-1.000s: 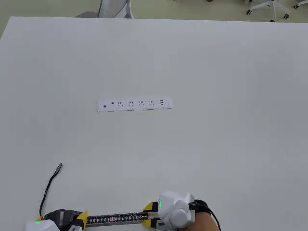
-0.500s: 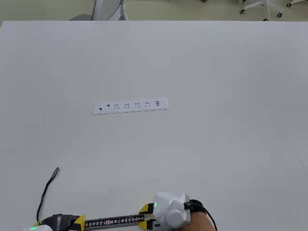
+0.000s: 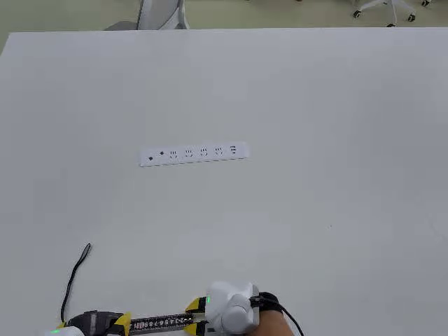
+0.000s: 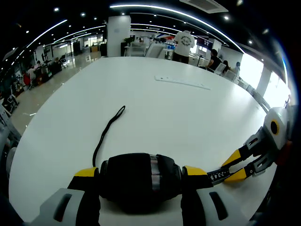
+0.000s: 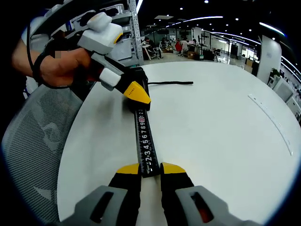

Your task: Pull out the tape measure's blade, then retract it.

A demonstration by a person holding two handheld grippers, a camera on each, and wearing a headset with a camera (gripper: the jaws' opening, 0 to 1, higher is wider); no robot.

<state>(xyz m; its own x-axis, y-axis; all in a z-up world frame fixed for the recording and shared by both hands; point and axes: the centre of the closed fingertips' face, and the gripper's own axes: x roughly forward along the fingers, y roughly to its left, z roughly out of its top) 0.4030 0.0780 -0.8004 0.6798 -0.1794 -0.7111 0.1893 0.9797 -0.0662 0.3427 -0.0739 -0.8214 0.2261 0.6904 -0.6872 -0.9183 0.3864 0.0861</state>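
Note:
The black tape measure [image 4: 140,176] sits at the table's near edge with my left gripper [image 4: 141,173] shut on its body. Its black blade [image 5: 146,136] with white numbers runs out flat over the table to my right gripper [image 5: 150,169], which is shut on the blade's end. In the head view the tape measure [image 3: 94,322] lies at the bottom left, the blade [image 3: 161,323] stretches a short way right, and the right gripper [image 3: 194,316] holds its tip. A black wrist strap [image 3: 73,280] trails from the case.
A white power strip [image 3: 194,153] lies in the middle of the wide white table [image 3: 315,210]. A grey mesh chair [image 5: 33,141] stands by the near edge. Office chairs [image 3: 161,14] stand past the far edge.
The right gripper has moved left toward the tape measure, and the exposed blade is shorter. The left gripper has held its place on the case.

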